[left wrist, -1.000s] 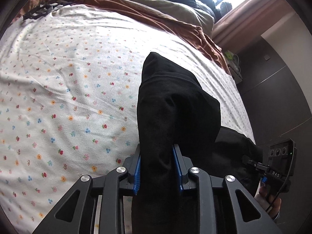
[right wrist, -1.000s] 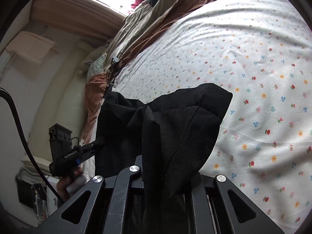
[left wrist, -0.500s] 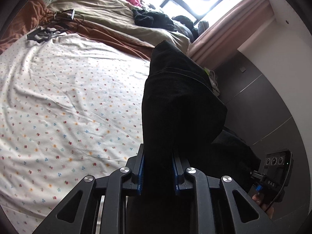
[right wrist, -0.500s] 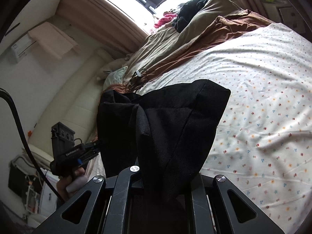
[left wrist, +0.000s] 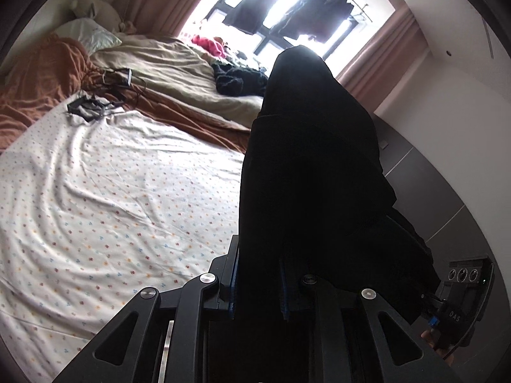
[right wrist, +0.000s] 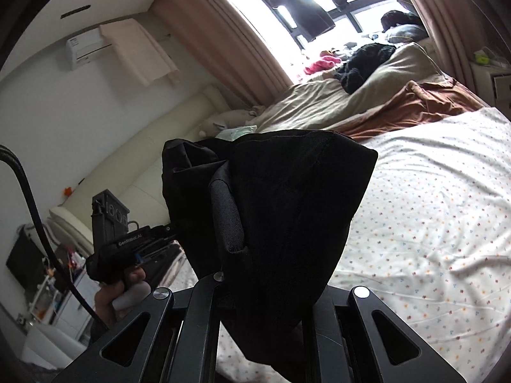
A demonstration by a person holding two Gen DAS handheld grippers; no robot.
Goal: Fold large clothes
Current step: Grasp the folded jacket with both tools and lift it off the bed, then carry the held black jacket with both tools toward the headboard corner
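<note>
A large black garment hangs between my two grippers, lifted well above the bed. My left gripper is shut on one part of it; the cloth stands up over the fingers and hides their tips. My right gripper is shut on another part of the garment, which bunches over its fingers. In the left wrist view the right gripper's body shows at the lower right. In the right wrist view the hand-held left gripper shows at the left.
The bed has a white flower-print sheet below the garment. Brown and beige blankets, a black clothes pile, cables and a small device lie at the far side. A window with curtains is behind.
Both grippers have risen and tilted up with the garment; the views now take in the window and walls instead of mostly the sheet. Both grips stay shut.
</note>
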